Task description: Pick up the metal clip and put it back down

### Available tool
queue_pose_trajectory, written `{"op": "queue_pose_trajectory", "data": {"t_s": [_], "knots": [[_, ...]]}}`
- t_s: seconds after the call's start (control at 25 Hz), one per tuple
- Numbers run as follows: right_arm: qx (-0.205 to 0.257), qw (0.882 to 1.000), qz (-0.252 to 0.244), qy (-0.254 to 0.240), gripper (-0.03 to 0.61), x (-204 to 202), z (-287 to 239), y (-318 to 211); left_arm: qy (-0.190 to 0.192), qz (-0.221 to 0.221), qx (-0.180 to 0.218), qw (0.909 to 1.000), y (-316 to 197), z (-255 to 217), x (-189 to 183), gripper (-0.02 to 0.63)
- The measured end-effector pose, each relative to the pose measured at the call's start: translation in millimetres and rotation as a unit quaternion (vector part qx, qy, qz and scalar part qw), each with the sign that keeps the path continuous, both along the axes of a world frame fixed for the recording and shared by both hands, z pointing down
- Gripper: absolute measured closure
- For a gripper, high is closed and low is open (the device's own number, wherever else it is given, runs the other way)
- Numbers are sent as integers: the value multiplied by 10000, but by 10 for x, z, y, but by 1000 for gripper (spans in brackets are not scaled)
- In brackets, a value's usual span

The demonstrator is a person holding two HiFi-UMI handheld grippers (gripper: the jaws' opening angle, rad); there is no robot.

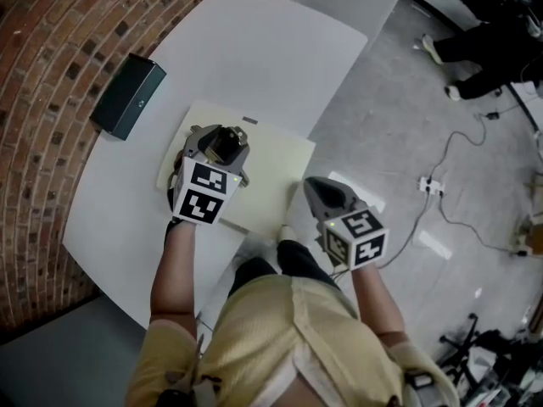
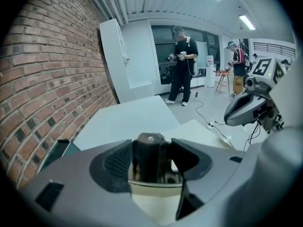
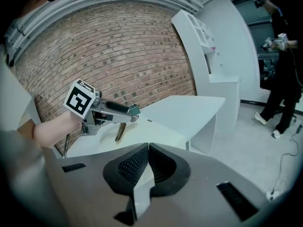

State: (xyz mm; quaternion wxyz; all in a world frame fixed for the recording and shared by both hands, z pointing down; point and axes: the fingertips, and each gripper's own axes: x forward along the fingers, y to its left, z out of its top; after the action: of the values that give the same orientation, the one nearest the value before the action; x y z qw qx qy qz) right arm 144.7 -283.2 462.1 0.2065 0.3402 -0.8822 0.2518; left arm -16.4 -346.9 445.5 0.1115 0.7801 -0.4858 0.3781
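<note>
Jaws of the left gripper pinch the metal clip between their pads, and it hangs down over the cream mat on the white table. Off the table's edge, the right gripper has its jaws pressed together on nothing.

there was one table, with one mat and one box on it, one clip above it, and two grippers: left gripper, right gripper.
</note>
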Motion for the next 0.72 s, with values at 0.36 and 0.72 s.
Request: {"op": "queue_pose_trajectory", "data": {"t_s": [0.36, 0.72], "knots": [[-59, 9994, 345, 27, 574, 348, 74, 31, -114, 479, -193, 9986, -187, 146, 410, 368], [-181, 9984, 542, 45, 574, 513, 132, 88, 73, 726, -406, 9965, -220, 285, 685, 368]]}}
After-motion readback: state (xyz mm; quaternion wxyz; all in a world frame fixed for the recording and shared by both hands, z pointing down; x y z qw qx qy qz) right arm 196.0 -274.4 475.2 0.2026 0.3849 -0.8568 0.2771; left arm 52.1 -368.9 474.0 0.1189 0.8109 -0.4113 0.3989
